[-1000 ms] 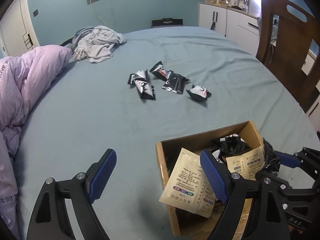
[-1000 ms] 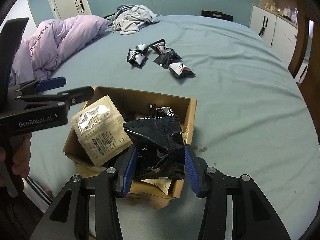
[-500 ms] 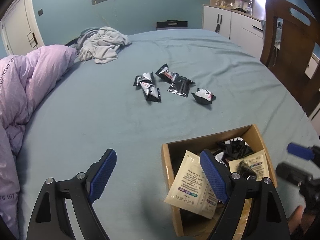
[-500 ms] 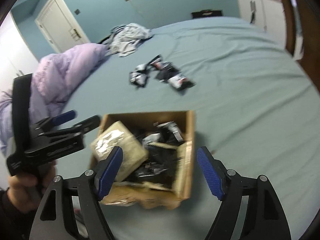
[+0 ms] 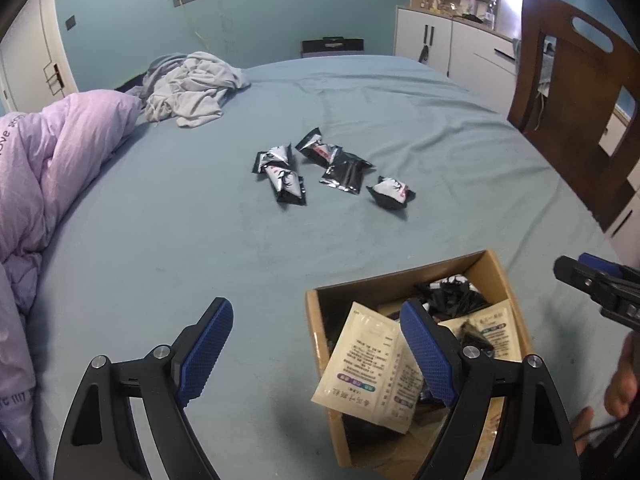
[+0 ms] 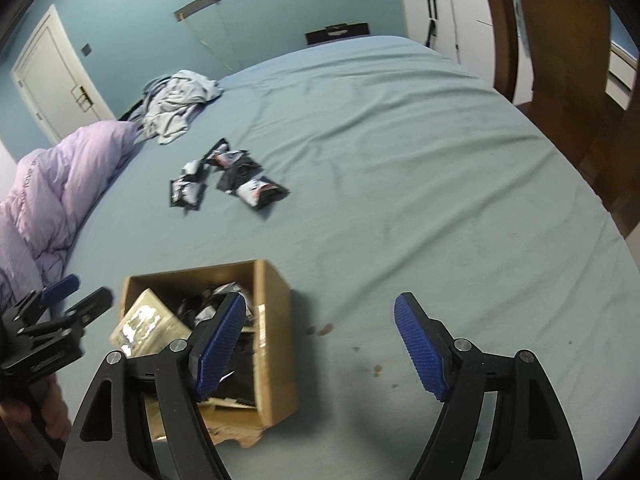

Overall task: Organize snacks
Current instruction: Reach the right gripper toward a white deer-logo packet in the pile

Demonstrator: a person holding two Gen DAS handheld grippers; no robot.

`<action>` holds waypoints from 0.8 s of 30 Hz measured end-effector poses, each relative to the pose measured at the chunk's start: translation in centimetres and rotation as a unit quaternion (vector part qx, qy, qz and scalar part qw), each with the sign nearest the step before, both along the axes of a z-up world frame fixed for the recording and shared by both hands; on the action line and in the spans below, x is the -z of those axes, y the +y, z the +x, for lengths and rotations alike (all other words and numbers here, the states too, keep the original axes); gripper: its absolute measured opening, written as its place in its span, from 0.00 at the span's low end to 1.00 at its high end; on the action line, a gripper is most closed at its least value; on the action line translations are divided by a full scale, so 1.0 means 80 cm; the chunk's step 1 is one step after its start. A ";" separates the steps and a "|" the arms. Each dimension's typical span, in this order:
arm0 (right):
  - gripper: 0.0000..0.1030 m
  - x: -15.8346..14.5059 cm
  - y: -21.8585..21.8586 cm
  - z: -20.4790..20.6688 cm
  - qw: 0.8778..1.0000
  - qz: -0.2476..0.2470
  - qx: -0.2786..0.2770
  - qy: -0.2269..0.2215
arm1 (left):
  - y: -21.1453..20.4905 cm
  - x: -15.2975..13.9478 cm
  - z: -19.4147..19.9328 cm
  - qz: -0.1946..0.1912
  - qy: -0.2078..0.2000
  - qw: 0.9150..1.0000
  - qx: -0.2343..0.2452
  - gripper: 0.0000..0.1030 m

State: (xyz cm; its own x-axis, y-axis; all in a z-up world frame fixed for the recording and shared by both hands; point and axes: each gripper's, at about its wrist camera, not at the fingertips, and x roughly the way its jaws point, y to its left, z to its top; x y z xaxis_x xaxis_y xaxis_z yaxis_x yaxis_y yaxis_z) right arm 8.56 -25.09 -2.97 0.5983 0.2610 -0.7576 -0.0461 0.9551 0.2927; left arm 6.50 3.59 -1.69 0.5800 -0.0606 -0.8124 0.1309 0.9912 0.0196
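Left wrist view: a blue-sheeted bed (image 5: 400, 92) carries a cardboard box (image 5: 316, 312) holding beige sachets (image 5: 368, 364) and black snack packets (image 5: 456, 300). Farther up the sheet lie five loose black-and-white packets (image 5: 288, 180). Left gripper (image 5: 316, 352) and right gripper (image 6: 320, 344) both hang spread wide, grasping nothing.

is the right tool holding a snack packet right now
No, the right tool is open with nothing between its blue pads, beside the cardboard box.
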 end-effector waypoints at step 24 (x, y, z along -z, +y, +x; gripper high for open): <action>0.74 0.059 0.125 0.306 0.967 0.033 0.016 0.254 | 0.075 0.005 0.026 -0.077 0.025 0.995 -0.057 0.84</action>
State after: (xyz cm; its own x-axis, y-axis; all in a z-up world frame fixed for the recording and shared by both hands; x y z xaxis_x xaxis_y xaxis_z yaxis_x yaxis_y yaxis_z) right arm 33.01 -15.05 -7.67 0.1622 0.3072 -0.9377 0.1483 0.9319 0.3310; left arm 8.55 9.62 -2.06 0.5496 -0.1229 -0.8263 0.0137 0.9903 -0.1382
